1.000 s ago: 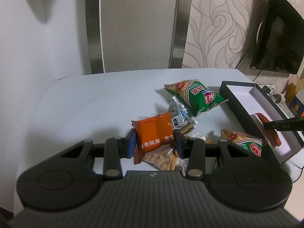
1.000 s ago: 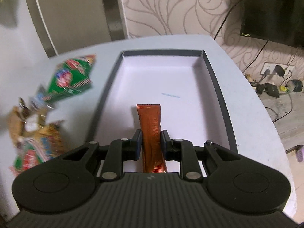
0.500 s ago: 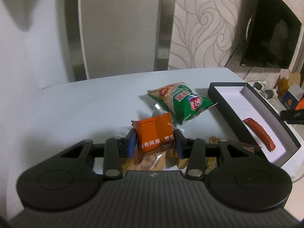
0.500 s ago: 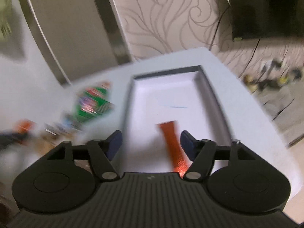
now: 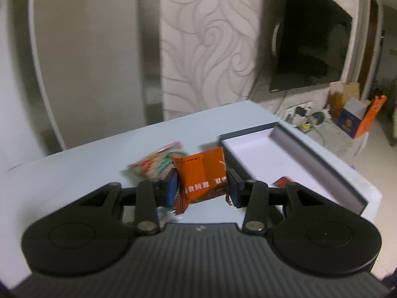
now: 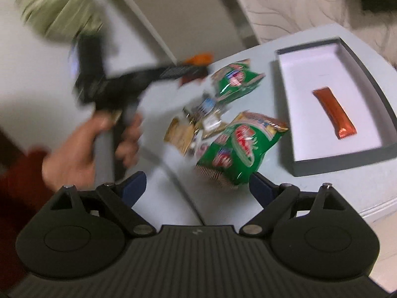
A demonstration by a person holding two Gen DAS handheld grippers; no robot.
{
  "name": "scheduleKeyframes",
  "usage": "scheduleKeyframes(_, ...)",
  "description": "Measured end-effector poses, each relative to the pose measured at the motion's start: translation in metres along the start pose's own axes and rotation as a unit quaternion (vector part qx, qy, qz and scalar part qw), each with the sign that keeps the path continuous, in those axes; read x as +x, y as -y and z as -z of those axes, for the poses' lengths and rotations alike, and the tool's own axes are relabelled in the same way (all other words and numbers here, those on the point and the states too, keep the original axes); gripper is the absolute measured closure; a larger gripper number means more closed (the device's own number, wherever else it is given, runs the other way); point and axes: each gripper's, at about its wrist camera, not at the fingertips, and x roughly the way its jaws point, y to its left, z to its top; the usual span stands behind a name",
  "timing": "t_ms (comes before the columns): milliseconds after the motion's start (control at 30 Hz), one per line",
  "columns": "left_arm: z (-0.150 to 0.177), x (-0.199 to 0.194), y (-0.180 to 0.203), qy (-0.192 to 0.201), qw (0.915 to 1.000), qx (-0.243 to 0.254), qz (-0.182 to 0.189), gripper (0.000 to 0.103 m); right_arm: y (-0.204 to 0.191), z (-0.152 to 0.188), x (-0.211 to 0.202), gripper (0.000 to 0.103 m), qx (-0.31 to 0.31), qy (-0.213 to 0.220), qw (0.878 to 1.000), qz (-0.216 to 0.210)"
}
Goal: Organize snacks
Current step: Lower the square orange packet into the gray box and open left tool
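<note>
We see the left gripper (image 5: 201, 185) clamped on the orange snack pack (image 5: 201, 177), lifted at frame centre, just left of the box (image 5: 320, 166). The right gripper (image 6: 197, 188) has just been opening; its jaws are wide w/ nothing between. The brown bar (image 6: 333, 113) lies in the box, right side.

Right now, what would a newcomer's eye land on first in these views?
The orange snack packet clamped in the left hand-held gripper, lifted above the table. Next, the long orange-red stick pack lying alone in the white-lined box, and the green bags piled beside it before the open right hand-held gripper.
</note>
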Motion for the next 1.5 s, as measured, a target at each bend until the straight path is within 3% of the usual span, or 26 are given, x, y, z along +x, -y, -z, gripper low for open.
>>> scheduleKeyframes(133,-0.011,0.006,0.021,0.004,0.9997,0.013,0.022,0.058,-0.013,0.007,-0.006,0.008,-0.023,-0.002,1.0,0.007)
scheduleKeyframes(433,-0.033,0.035,0.067,-0.004,0.9973,0.047,0.055,0.058,0.017,0.011,-0.028,0.008,0.024,0.007,0.999,0.03)
scheduleKeyframes(633,-0.035,0.069,0.1,-0.026,0.9948,0.076,0.062,0.058,0.026,0.013,-0.034,0.008,0.024,0.002,0.999,0.037)
scheduleKeyframes(833,-0.034,0.106,0.131,-0.052,0.9912,0.115,0.039,0.058,0.047,0.017,-0.048,0.008,0.056,0.011,0.997,0.055)
scheduleKeyframes(933,-0.033,0.122,0.142,-0.066,0.989,0.131,0.018,0.055,0.054,0.02,-0.054,0.008,0.063,0.014,0.996,0.061)
scheduleKeyframes(1000,-0.032,0.129,0.147,-0.073,0.9871,0.143,0.0,0.041,0.058,0.021,-0.055,0.008,0.067,0.016,0.996,0.063)
scheduleKeyframes(1133,-0.028,0.131,0.152,-0.071,0.9859,0.151,-0.006,0.037,0.063,0.024,-0.061,0.008,0.072,0.02,0.995,0.067)
scheduleKeyframes(1233,-0.026,0.131,0.152,-0.073,0.9867,0.145,-0.011,0.027,0.064,0.026,-0.062,0.008,0.076,0.02,0.995,0.066)
scheduleKeyframes(1500,-0.032,0.106,0.133,-0.037,0.9938,0.105,0.0,0.026,0.057,0.026,-0.058,0.008,0.072,0.016,0.996,0.058)
